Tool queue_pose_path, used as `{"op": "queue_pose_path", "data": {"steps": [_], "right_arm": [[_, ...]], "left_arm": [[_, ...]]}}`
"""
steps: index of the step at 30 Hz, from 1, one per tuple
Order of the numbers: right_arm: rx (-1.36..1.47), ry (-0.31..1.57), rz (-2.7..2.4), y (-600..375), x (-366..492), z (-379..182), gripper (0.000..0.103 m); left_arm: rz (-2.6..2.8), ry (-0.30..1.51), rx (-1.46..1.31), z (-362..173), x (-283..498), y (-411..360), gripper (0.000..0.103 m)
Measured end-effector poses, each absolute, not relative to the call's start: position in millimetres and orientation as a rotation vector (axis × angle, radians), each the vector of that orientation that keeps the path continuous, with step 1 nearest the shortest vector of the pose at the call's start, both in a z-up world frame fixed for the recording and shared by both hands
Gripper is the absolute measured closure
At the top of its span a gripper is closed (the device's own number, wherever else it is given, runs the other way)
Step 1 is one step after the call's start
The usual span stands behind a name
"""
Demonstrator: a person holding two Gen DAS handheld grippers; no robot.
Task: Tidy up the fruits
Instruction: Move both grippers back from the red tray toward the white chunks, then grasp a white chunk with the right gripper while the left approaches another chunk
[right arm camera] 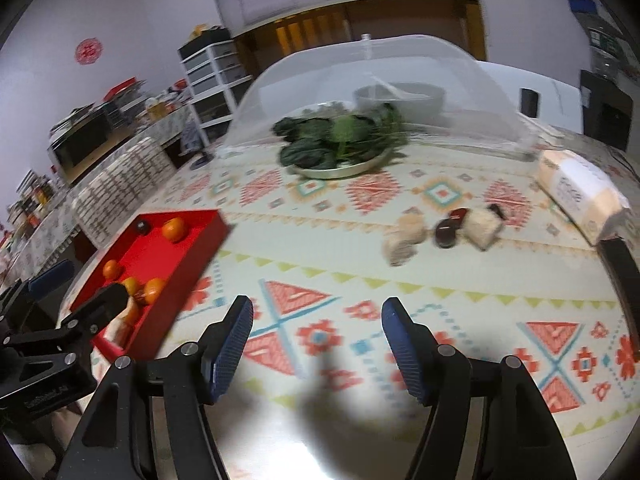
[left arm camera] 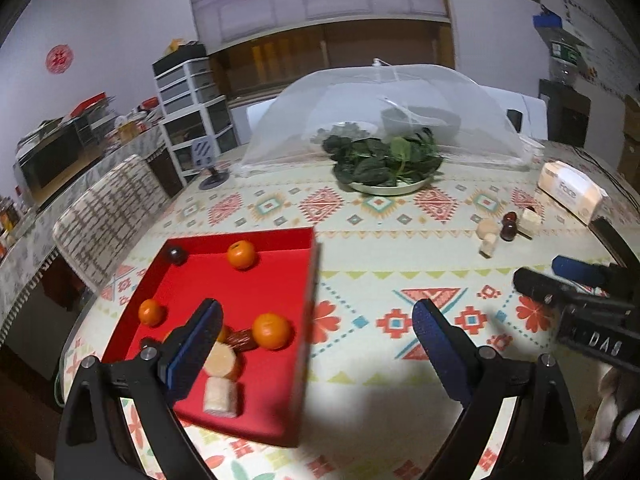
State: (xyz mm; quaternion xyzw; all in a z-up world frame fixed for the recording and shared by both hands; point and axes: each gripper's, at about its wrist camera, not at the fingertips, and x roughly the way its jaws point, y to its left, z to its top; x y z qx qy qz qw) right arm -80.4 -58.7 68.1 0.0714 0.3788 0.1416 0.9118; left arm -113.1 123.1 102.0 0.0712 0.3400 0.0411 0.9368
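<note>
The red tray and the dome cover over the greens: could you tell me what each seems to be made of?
The red tray looks like matte card or thin board: flat colour, no gloss, thin straight walls with sharp corners; plastic cannot be ruled out. The dome cover looks like fine white mesh fabric on thin ribs: the plate of greens shows hazily through it.

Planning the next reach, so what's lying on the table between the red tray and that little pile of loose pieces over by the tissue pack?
Nothing: between the red tray and the loose pieces only bare patterned tablecloth shows in the right wrist view.
</note>
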Motion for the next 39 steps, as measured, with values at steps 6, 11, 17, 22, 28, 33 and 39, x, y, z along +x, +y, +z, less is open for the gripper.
{"op": "queue_pose_path", "data": {"steps": [6,11,17,22,28,33,39], "right_arm": [[0.173,0.779,0.198,-104.9,-72.5,67.3,0.032],[0.181,0.782,0.129,-138.8,-64.6,65.1,0.031],[0.184,0.784,0.044,-182.0,-48.9,64.1,0.031],[0.275,0.810,0.034,-213.5,-25.3,57.6,0.032],[0.374,0.863,0.111,-207.1,6.9,40.7,0.035],[0.419,0.893,0.146,-193.0,26.7,26.9,0.035],[0.429,0.923,0.148,-185.1,43.0,15.1,0.035]], "left_arm": [[0.048,0.711,0.159,98.9,-97.8,106.4,0.008],[-0.007,0.748,0.145,95.1,-80.7,97.8,0.008],[-0.061,0.733,0.078,120.5,-53.4,103.9,0.008],[-0.170,0.757,-0.014,133.4,-24.4,100.3,0.008],[-0.243,0.835,-0.008,102.3,1.8,70.1,0.008],[-0.317,0.885,0.029,65.5,15.0,41.6,0.008],[-0.396,0.892,0.136,37.4,27.6,2.3,0.018]]}}
